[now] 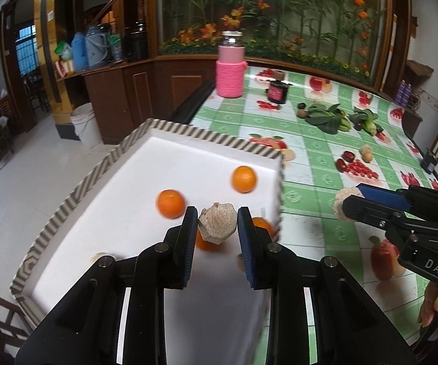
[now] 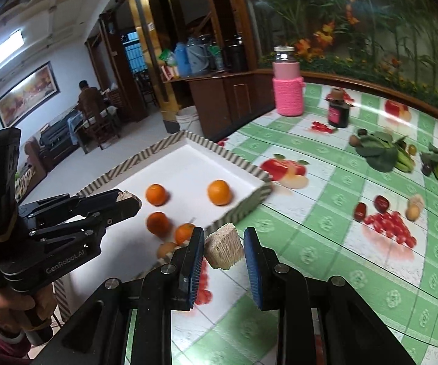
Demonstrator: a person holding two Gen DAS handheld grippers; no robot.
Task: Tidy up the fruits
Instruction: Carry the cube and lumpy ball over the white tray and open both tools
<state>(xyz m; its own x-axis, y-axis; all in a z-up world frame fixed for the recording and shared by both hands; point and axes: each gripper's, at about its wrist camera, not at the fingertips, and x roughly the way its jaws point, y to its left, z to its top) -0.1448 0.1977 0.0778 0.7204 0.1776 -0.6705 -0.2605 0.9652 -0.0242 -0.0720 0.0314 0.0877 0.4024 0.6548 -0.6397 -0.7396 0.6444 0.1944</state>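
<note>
**Both grippers carry a beige block, left above the tray, right just off its edge**

Nearest in the left wrist view, the left gripper (image 1: 217,222) is clenched on a beige block (image 1: 217,224), held above the white tray (image 1: 145,182). An orange (image 1: 206,241) peeks from under the block at 6 o'clock and another (image 1: 261,223) shows behind the right pad. Two more oranges lie on open tray floor, one at 10 o'clock (image 1: 170,203) and one at 1 o'clock (image 1: 243,179), well apart. The tray's far half is bare.

The tray's striped rim (image 1: 75,188) runs along the table's left edge, with floor below at 9 o'clock. Its right wall (image 1: 280,191) stands between the oranges and the tablecloth (image 1: 319,182).

In the right wrist view, the right gripper (image 2: 224,248) grasps a second beige block (image 2: 224,248) over the cloth, just outside the tray's near corner. The cloth at 3 o'clock lies open.

Farther, real dates (image 2: 381,203) and a small tan fruit (image 2: 412,211) sit at 2 o'clock, then leafy greens (image 2: 377,150) beside small round fruits. A dark jar (image 2: 338,112) and a pink-sleeved bottle (image 2: 288,86) stand near the far edge.

Beyond are wooden cabinets, a white bucket (image 1: 85,124) on the tiled floor, and a flower mural.
</note>
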